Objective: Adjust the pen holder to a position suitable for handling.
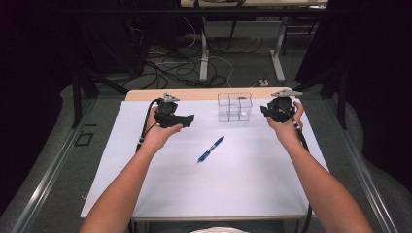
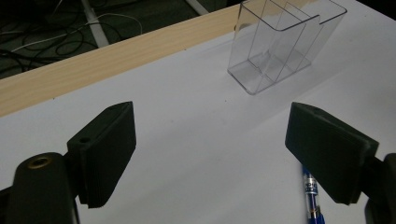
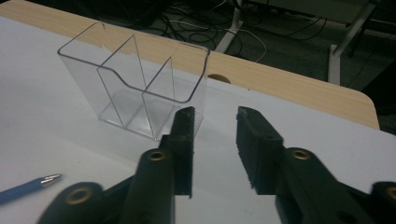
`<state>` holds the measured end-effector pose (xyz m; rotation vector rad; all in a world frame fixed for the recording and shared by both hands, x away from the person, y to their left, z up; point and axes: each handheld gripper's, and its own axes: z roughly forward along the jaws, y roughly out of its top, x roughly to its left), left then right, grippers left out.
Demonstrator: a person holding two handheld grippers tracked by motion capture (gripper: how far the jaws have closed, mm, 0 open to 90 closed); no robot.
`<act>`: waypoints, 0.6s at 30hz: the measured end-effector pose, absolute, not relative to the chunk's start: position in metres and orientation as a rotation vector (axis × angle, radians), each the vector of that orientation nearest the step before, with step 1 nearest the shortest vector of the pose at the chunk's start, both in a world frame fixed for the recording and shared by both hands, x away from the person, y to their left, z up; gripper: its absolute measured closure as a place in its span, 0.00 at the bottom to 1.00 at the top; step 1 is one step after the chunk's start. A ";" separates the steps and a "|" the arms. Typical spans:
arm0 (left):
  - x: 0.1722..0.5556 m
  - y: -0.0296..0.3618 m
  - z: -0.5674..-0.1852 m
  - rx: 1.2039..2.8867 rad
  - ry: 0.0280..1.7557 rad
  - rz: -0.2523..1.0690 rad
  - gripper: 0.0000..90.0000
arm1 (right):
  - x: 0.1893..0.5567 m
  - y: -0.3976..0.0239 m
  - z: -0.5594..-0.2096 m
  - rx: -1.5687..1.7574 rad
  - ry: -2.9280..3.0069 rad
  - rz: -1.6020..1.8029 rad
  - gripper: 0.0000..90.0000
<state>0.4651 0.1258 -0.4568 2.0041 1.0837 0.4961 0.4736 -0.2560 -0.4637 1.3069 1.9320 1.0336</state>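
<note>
A blue pen point(image 1: 210, 149) lies slanted on the white table top point(image 1: 233, 179), between both hands. Behind it stands a clear plastic holder point(image 1: 234, 107) with dividers, empty. My left gripper point(image 1: 186, 119) is held above the table left of the holder; its jaws stand wide open with nothing between them point(image 2: 212, 149), and the pen point(image 2: 312, 198) lies just past its right jaw. My right gripper point(image 1: 267, 111) hovers right of the holder, jaws a narrow gap apart and empty point(image 3: 215, 116). The holder point(image 3: 135, 84) is just ahead of it to the left, and the pen tip point(image 3: 28, 186) is at lower left.
The table's wooden back edge point(image 1: 204, 93) runs behind the holder. Beyond it are cables on the floor point(image 1: 170, 63) and white table legs point(image 1: 204, 53). Dark curtains flank both sides. The person's forearms point(image 1: 131, 184) reach in from the near edge.
</note>
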 end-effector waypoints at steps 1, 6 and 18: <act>0.465 0.126 -0.457 1.991 1.087 0.501 0.18 | 0.477 -0.255 -0.462 1.310 1.934 1.032 0.80; 0.466 0.129 -0.456 1.981 1.103 0.502 0.18 | 0.493 -0.250 -0.456 1.343 1.918 1.053 0.94; 0.466 0.132 -0.455 1.970 1.120 0.497 0.18 | 0.531 -0.230 -0.447 1.393 1.913 1.031 1.00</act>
